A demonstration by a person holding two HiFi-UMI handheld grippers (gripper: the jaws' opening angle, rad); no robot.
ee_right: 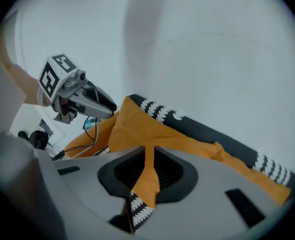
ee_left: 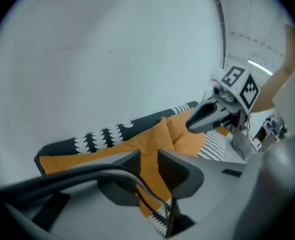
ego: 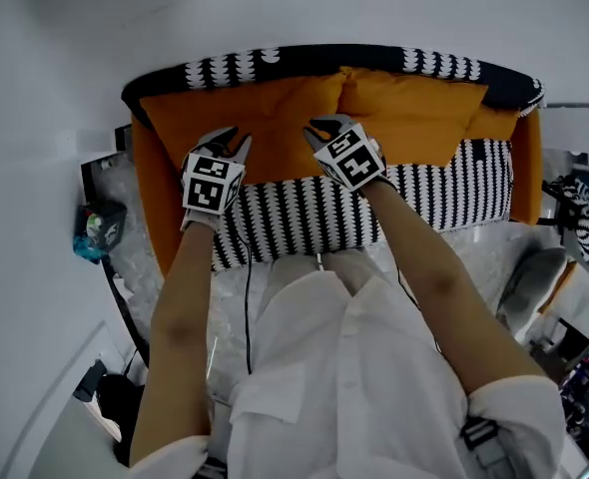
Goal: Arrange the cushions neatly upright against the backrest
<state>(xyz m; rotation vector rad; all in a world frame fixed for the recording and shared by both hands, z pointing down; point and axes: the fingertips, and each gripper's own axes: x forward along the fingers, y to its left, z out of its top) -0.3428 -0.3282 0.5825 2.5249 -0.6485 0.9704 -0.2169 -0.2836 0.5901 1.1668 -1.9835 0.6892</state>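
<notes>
Two orange fabric cushions (ego: 275,108) already lean side by side against the backrest of the black-and-white patterned sofa (ego: 304,63), so this looks mostly done imo. Both the left gripper (ego: 237,140) and right gripper (ego: 324,126) hover over their near edges, jaws narrowly apart, gripping nothing. Maybe a final straighten left.

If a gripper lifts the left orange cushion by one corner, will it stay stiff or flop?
Probably it flops: the left orange cushion looks puffy, with soft creased edges. It seems light for its size, so a push may tip it off the backrest.
</notes>
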